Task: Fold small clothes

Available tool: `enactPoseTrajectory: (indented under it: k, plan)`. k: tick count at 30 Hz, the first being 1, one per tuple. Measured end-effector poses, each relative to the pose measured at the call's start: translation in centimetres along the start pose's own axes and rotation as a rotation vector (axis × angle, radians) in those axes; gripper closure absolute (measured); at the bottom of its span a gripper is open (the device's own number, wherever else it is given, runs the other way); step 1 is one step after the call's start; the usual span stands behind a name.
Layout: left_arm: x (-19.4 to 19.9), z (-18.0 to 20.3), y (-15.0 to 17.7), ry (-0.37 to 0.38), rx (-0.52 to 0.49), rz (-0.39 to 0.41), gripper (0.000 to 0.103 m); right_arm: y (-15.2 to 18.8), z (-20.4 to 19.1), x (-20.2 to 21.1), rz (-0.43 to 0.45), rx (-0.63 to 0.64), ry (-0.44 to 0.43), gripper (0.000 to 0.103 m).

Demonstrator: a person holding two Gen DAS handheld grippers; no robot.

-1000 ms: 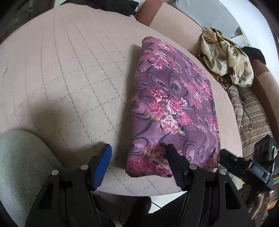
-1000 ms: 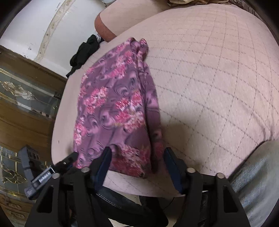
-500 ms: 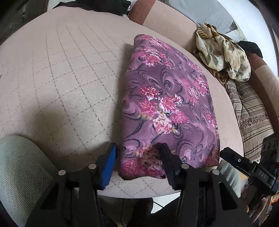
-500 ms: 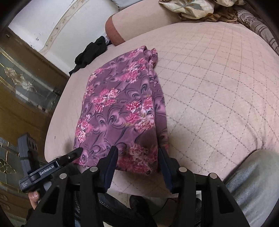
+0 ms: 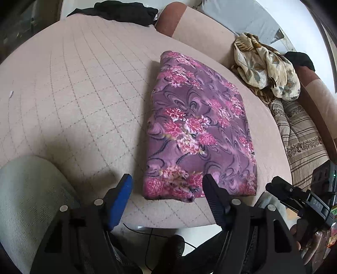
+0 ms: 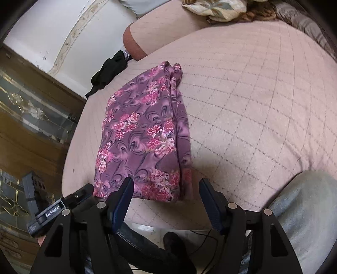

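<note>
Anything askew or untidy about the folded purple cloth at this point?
Mostly neat: the purple floral cloth lies flat on the quilted cushion. Its far corner is bunched rather than square. Both grippers, left and right, are open, holding nothing.

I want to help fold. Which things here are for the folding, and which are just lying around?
For the folding:
- purple floral cloth, folded on the quilted cushion
- left gripper, open, nothing between its jaws
- right gripper, open, nothing between its jaws; both have just been opening

Just lying about:
- cream leaf-print cloth
- black garment
- striped cushion
</note>
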State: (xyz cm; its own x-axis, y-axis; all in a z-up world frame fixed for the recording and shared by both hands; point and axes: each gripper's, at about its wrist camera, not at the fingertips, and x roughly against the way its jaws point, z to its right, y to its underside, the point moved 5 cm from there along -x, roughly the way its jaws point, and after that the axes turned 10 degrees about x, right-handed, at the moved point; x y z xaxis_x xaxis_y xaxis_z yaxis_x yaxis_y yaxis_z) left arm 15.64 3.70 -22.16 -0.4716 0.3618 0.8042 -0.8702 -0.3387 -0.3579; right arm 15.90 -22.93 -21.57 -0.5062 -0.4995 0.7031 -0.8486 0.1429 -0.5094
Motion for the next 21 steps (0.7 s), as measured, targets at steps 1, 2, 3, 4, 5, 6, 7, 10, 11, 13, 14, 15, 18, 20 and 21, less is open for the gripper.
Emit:
enactPoseTrajectory:
  k: [1, 2, 3, 4, 5, 6, 7, 10, 11, 13, 14, 15, 18, 20, 21]
  plan:
    - [-0.1, 0.1, -0.1, 0.007, 0.002, -0.002, 0.035, -0.1, 0.1, -0.2, 0.0, -0.004, -0.003, 0.034]
    - [-0.2, 0.2, -0.2, 0.011, 0.007, -0.005, 0.035, -0.2, 0.2, -0.4, -0.001, -0.006, -0.005, 0.034]
    - [-0.3, 0.2, -0.5, 0.016, 0.014, -0.008, 0.035, -0.3, 0.1, -0.7, -0.004, -0.005, -0.011, 0.034]
    - [-0.5, 0.2, -0.7, 0.021, 0.022, -0.011, 0.035, -0.4, 0.0, -1.0, -0.007, 0.0, -0.021, 0.036]
    - [-0.8, 0.2, -1.0, 0.021, 0.031, -0.015, 0.035, -0.6, -0.3, -1.3, -0.012, 0.011, -0.029, 0.038]
    - [-1.4, 0.0, -1.3, 0.011, 0.038, -0.026, 0.035, -0.7, -0.5, -1.9, -0.026, 0.027, -0.029, 0.043]
    - [-2.2, -0.1, -1.4, 0.002, 0.039, -0.052, 0.035, -0.7, -0.6, -2.5, -0.042, 0.034, -0.025, 0.052]
    - [-4.0, -0.5, -1.2, -0.01, 0.041, -0.104, 0.037, -0.4, -0.4, -4.7, -0.116, 0.037, -0.01, 0.081]
    - [-3.8, -0.3, -1.2, -0.012, 0.031, -0.091, 0.039, -0.2, -0.3, -5.0, -0.131, 0.035, 0.011, 0.094]
    - [-3.5, 0.1, -0.8, 0.007, 0.014, -0.109, 0.066, -0.3, -0.4, -4.3, -0.117, 0.027, 0.006, 0.097]
    - [-3.1, 0.1, -0.7, 0.014, 0.016, -0.114, 0.067, -0.4, -0.5, -3.4, -0.096, 0.037, 0.017, 0.097]
    - [-2.8, 0.1, -0.6, 0.015, 0.01, -0.108, 0.073, -0.5, -0.4, -2.9, -0.087, 0.039, 0.028, 0.097]
    - [-3.3, -0.6, -0.4, -0.011, 0.021, -0.128, 0.08, 0.0, 1.6, -3.7, -0.118, -0.023, 0.038, 0.098]
    - [-3.2, -1.1, -0.6, -0.01, 0.05, -0.141, 0.08, 0.3, 1.9, -4.0, -0.126, -0.061, 0.015, 0.098]
    - [-2.8, -0.9, -0.5, -0.012, 0.035, -0.137, 0.079, 0.1, 1.3, -3.5, -0.115, -0.03, 0.036, 0.098]
